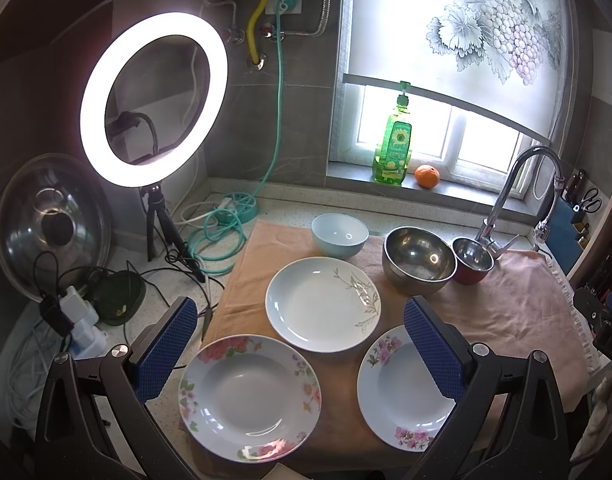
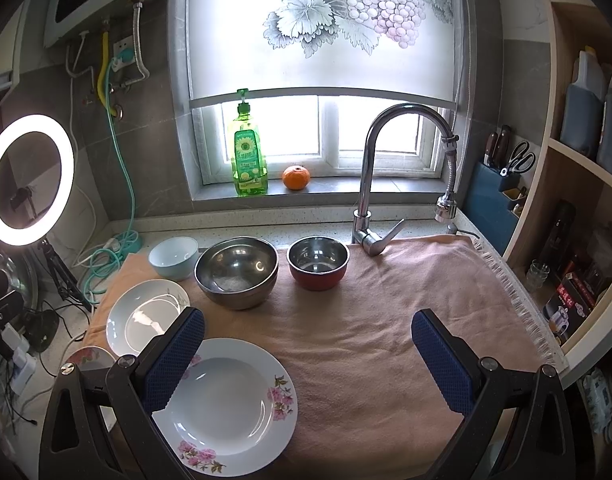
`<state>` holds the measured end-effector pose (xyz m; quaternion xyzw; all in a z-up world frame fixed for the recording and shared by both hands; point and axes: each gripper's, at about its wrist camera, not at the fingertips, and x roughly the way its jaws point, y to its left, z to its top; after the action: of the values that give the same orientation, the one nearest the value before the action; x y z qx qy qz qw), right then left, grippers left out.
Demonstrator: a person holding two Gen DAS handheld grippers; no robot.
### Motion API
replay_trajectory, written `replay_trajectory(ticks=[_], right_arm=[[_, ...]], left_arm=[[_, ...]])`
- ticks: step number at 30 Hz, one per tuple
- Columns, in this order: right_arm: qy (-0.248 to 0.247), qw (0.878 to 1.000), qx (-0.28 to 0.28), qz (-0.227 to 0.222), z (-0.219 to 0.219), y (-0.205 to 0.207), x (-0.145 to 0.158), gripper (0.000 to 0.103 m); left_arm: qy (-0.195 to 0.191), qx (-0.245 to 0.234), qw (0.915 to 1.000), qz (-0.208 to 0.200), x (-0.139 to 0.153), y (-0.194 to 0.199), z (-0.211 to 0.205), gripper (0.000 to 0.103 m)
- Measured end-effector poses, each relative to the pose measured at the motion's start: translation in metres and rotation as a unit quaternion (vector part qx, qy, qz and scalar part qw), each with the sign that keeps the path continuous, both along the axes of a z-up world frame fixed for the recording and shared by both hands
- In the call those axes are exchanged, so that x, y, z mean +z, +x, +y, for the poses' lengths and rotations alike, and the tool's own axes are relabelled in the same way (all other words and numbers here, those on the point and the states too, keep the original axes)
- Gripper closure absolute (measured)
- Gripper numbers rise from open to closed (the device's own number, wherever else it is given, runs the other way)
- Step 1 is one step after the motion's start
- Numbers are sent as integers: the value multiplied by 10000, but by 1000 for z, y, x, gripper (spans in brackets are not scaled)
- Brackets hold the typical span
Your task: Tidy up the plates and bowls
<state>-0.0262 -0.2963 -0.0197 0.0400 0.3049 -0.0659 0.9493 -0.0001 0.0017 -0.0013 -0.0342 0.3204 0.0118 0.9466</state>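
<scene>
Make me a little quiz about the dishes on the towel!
1. How many plates lie on the towel?
2. True or false: the red bowl sits inside the big steel bowl.
3. Which stands beside the orange: A) soap bottle B) kettle C) cup?

Key: 1) three: leaf plate, two pink-flower plates. 2) false, beside it. 3) A.

The left gripper (image 1: pixel 301 344) hung wide open above three plates on the pink towel (image 1: pixel 506 312). A pale blue bowl (image 1: pixel 339 235), a steel bowl (image 1: pixel 418 260) and a small red bowl (image 1: pixel 472 261) stood behind
</scene>
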Motion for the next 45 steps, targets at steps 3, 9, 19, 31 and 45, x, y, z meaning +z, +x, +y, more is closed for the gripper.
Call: replay_trajectory(ticks=[3, 9, 19, 31, 45], right_arm=[[-13, 10000, -1, 6, 0, 0, 1, 1], [-7, 10000, -3, 11, 0, -1, 1, 1], [-2, 10000, -3, 23, 0, -1, 0, 1], [14, 10000, 2, 42, -2, -2, -2, 1], [24, 10000, 9, 59, -3, -2, -4, 1]], left_arm=[[6, 0, 10000, -4, 0, 0, 0, 1], [13, -9, 10000, 4, 1, 0, 0, 1], [18, -20, 10000, 13, 2, -1, -2, 1], [21, -26, 10000, 23, 3, 0, -4, 1], [19, -27, 10000, 23, 3, 0, -5, 1]])
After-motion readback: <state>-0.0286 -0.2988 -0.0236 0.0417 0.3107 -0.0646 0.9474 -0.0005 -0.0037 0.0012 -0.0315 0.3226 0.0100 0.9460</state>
